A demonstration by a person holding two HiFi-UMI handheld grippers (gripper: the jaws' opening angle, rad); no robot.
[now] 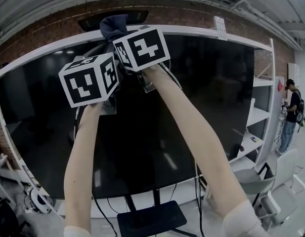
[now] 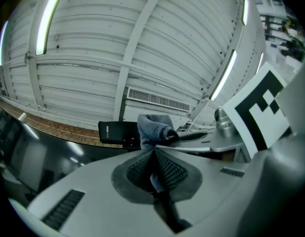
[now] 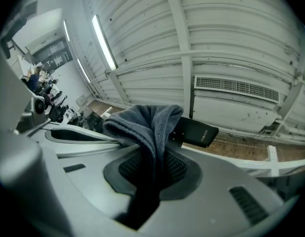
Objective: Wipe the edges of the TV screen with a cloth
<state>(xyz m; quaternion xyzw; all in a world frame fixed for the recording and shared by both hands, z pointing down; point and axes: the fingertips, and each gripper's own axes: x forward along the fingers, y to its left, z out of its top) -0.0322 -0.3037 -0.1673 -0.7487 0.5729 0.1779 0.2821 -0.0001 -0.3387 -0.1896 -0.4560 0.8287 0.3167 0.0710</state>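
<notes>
A large black TV screen [image 1: 192, 107] in a white frame stands on a stand, and both grippers are raised to its top edge [image 1: 201, 32]. A dark blue-grey cloth [image 1: 114, 26] bunches on that top edge, just above the two marker cubes. My right gripper [image 3: 154, 154] is shut on the cloth [image 3: 147, 125], which folds up out of its jaws. My left gripper [image 2: 153, 152] is also shut, with a thin strip of cloth between its pads and the main bunch [image 2: 154, 127] just beyond its tips. A black box [image 3: 196, 132] sits on the frame behind the cloth.
The TV's dark stand base [image 1: 152, 218] is on the floor below. White shelves [image 1: 261, 112] stand at the right, with a grey chair [image 1: 256, 181] in front. A person [image 1: 292, 112] stands at the far right. Cables and gear [image 1: 33, 201] lie at the lower left.
</notes>
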